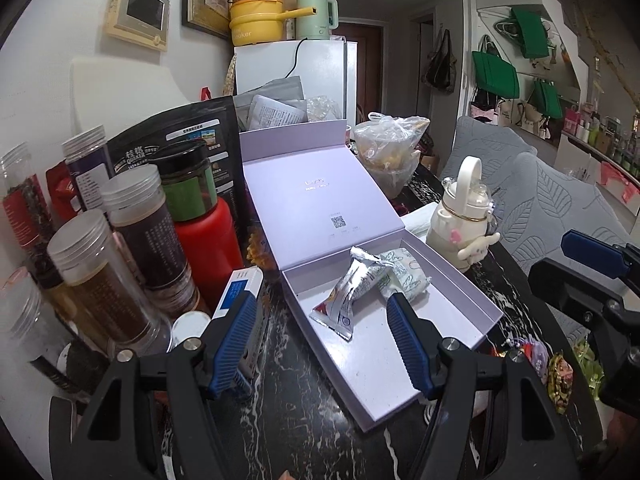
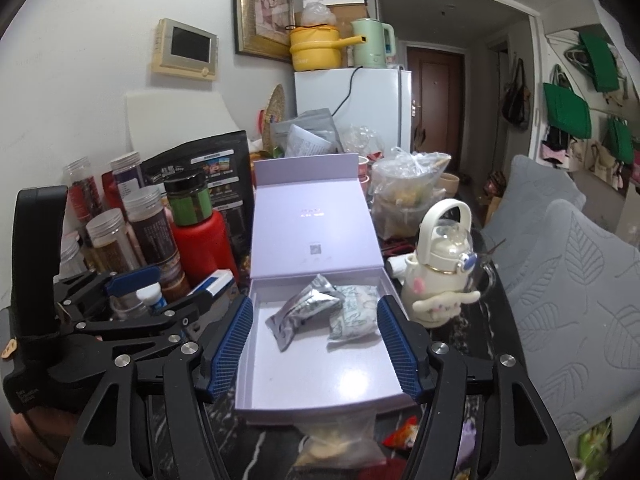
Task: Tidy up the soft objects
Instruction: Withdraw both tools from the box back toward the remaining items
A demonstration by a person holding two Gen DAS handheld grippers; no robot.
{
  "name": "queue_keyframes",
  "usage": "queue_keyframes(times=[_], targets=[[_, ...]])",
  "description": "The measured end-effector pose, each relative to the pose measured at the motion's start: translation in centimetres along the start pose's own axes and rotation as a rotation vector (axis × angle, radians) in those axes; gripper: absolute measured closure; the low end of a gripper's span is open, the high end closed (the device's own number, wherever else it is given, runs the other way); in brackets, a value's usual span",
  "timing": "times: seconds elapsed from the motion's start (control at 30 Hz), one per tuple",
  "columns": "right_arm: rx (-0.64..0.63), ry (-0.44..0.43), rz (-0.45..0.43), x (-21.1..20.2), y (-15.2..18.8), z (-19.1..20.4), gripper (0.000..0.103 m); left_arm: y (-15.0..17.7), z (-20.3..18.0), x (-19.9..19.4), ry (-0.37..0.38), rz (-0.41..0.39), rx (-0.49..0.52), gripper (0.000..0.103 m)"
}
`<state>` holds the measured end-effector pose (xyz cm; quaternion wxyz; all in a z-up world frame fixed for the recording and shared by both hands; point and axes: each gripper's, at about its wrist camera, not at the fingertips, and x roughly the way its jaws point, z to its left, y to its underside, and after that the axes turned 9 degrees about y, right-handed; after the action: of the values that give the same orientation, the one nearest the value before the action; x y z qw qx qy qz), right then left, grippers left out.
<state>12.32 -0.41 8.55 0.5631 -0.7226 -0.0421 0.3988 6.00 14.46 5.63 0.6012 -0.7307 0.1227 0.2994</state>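
Note:
A lilac box [image 1: 384, 364] [image 2: 320, 376] lies on the dark marble table with its lid folded back. At its far end rest a silver foil packet [image 1: 348, 292] [image 2: 300, 314] and, touching it on the right, a white packet with a green pattern [image 1: 406, 276] [image 2: 354, 314]. My left gripper [image 1: 320, 302] hovers open over the box's near left corner, with nothing between its blue pads. My right gripper [image 2: 314, 306] is open above the box's near half, clear of both packets. A clear bag of yellowish contents [image 2: 336, 436] lies on the table just before the box, below the right gripper.
Jars [image 1: 92, 276] and a red bottle [image 1: 206, 248] crowd the left. A white bottle with a plush charm [image 1: 464, 216] [image 2: 438, 264] stands right of the box. Small snack wrappers [image 1: 560, 376] lie at the near right. Grey cushions [image 2: 568, 280] border the table.

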Motion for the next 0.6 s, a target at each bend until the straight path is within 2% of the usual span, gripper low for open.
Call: queue_keyframes(times=[0.03,0.1,0.13,0.17,0.2,0.37,0.6], targets=[[0.002,0.003,-0.003,-0.6,0.3,0.1,0.032,0.2,0.1,-0.3,0.003,-0.001,-0.001,0.035],[0.005,0.003,-0.009,-1.5,0.8,0.2,0.021,0.5,0.2,-1.0,0.004,-0.004,-0.006,0.024],[0.009,0.007,-0.016,-1.9,1.1,0.1,0.015,0.7,0.2,-1.3,0.001,-0.007,-0.006,0.015],[0.016,0.014,-0.024,-2.4,1.3,0.1,0.014,0.9,0.3,-1.7,-0.006,-0.012,-0.003,0.007],[0.025,0.024,-0.030,-2.9,1.6,0.0,0.014,1.1,0.3,-2.0,-0.012,-0.017,-0.001,0.004],[0.043,0.053,-0.029,-4.3,2.3,-0.1,0.010,1.9,0.1,-3.0,-0.025,-0.016,0.012,0.002],[0.062,0.099,-0.017,-5.9,3.6,-0.2,0.009,3.1,-0.6,-4.7,0.023,-0.027,0.050,0.002]])
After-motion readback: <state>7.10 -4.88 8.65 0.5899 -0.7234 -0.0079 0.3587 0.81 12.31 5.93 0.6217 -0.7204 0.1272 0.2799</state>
